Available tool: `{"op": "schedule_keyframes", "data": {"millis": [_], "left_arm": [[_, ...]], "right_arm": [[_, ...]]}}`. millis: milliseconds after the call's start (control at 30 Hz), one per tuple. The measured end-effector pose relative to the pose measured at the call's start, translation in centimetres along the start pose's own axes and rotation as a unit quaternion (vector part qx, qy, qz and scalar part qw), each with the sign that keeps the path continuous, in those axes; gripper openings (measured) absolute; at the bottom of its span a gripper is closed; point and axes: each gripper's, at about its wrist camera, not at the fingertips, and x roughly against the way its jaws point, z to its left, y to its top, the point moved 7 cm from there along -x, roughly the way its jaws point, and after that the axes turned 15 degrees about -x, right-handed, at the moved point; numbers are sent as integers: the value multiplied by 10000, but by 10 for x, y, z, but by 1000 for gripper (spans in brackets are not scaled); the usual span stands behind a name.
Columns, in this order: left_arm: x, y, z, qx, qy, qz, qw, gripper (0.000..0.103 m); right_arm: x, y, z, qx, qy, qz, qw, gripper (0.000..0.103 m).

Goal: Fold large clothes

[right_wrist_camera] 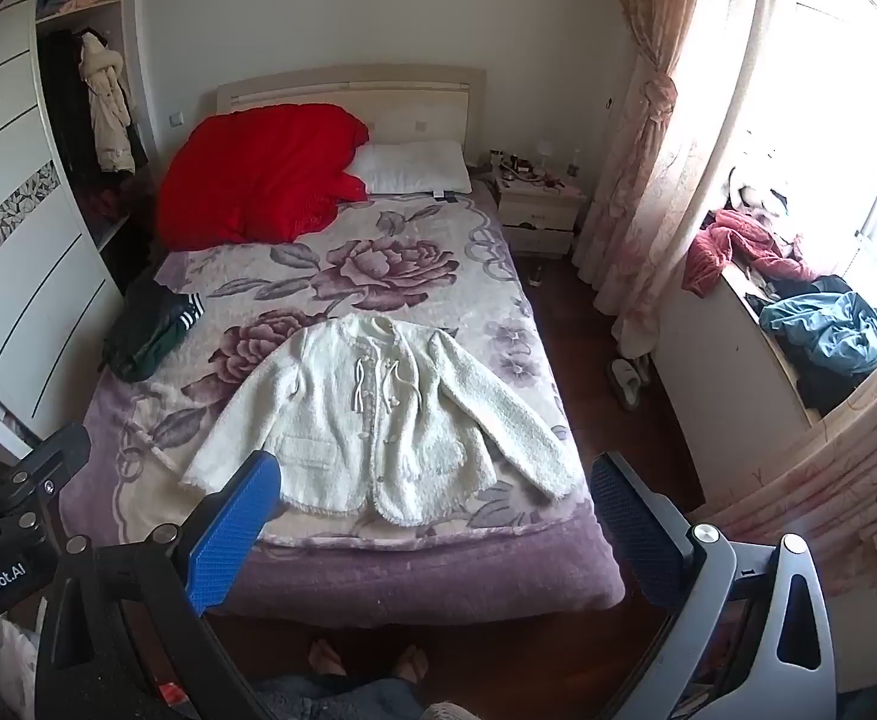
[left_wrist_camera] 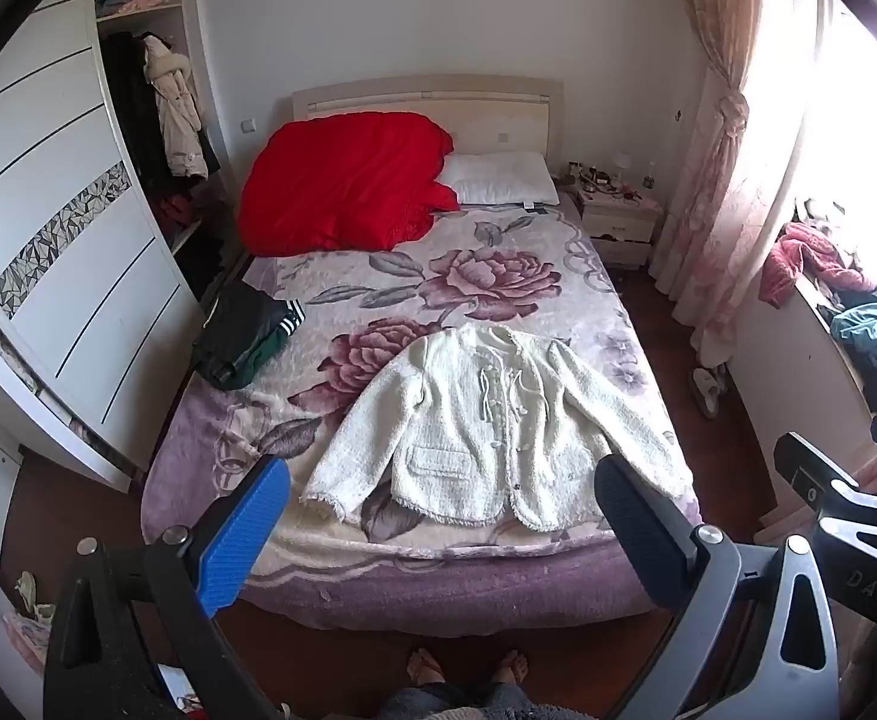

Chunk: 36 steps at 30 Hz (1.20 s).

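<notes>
A white fuzzy jacket (left_wrist_camera: 486, 426) lies flat, front up and sleeves spread, near the foot of the bed (left_wrist_camera: 438, 588); it also shows in the right wrist view (right_wrist_camera: 378, 414). My left gripper (left_wrist_camera: 438, 534) is open and empty, held high above the foot of the bed, well short of the jacket. My right gripper (right_wrist_camera: 432, 528) is open and empty at about the same height, beside the left one. Part of the right gripper (left_wrist_camera: 840, 492) shows at the right edge of the left wrist view, and part of the left gripper (right_wrist_camera: 12, 504) at the left edge of the right wrist view.
A floral blanket (right_wrist_camera: 390, 258) covers the bed. A red quilt (left_wrist_camera: 348, 180) and white pillow (left_wrist_camera: 498, 177) lie at the head. Folded dark clothes (left_wrist_camera: 246, 339) sit at the bed's left edge. Wardrobe (left_wrist_camera: 60, 252) left, nightstand (left_wrist_camera: 618, 219) and clothes-piled window ledge (right_wrist_camera: 810, 324) right. The person's feet (left_wrist_camera: 468, 666) stand at the bed's foot.
</notes>
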Motion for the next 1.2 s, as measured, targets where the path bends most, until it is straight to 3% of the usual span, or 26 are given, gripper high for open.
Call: {"op": "schedule_keyframes", "data": {"millis": [1200], "left_arm": [[4, 4, 0, 14, -2, -75, 10000, 103]], "right_arm": [[8, 13, 8, -20, 48, -68, 10000, 103]]}}
